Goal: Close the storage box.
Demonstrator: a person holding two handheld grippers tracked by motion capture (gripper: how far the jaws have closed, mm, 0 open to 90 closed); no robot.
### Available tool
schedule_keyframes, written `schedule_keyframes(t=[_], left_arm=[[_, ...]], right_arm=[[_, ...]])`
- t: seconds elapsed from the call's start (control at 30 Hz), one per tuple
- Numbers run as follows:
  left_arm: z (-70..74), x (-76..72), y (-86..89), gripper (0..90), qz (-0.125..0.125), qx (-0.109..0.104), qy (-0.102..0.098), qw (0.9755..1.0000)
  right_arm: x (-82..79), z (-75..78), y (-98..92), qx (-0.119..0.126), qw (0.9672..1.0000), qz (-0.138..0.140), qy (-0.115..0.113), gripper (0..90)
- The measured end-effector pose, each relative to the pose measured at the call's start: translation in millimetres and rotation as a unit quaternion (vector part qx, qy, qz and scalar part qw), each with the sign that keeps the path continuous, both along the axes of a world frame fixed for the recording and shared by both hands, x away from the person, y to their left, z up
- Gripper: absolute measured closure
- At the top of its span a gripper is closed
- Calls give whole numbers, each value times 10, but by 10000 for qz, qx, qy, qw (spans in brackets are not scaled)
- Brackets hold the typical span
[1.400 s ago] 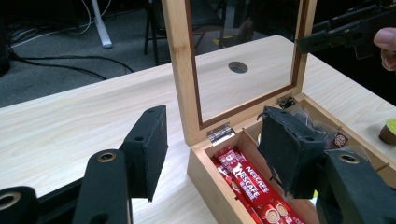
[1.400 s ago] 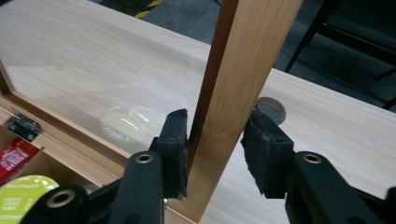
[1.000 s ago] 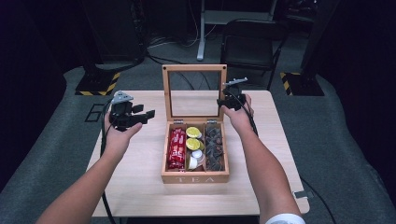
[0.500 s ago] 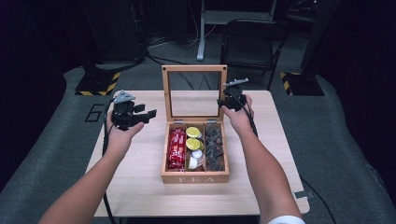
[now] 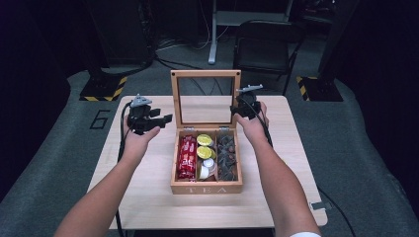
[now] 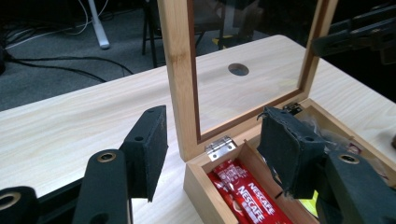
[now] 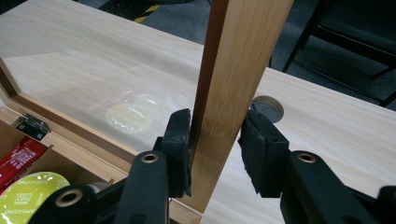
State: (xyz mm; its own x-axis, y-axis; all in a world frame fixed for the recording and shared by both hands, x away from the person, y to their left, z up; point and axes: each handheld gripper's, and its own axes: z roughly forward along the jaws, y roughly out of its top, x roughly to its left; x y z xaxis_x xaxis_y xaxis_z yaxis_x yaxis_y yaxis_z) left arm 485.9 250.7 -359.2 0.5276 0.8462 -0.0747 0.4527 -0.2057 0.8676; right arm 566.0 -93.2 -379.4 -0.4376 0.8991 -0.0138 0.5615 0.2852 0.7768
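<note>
The right tool (image 7: 215, 149) clenches the upright lid (image 7: 233, 70) of the tea box (image 5: 206, 186) mid-table (image 5: 148, 197); the left tool (image 6: 212, 149), released, straddles the lid's other edge.

My left tongs (image 5: 165, 118) hang open just beside the upright lid (image 5: 206, 74); its left post blocks a straight pass to the right. My right tongs (image 7: 215, 149) pinch the lid's right post, closing that side. The box (image 5: 206, 187) stands mid-tabletop (image 5: 148, 207), its compartments reachable from above. I have bare tabletop left, right and in front of the box.
</note>
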Motion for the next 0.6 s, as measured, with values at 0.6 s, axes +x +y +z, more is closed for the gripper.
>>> schedule_keyframes(t=[0.6], left_arm=[[-65,257,-119,417,408,8,-71,9991]], right_arm=[[-99,7,-5,-64,9998,39,-157,639]])
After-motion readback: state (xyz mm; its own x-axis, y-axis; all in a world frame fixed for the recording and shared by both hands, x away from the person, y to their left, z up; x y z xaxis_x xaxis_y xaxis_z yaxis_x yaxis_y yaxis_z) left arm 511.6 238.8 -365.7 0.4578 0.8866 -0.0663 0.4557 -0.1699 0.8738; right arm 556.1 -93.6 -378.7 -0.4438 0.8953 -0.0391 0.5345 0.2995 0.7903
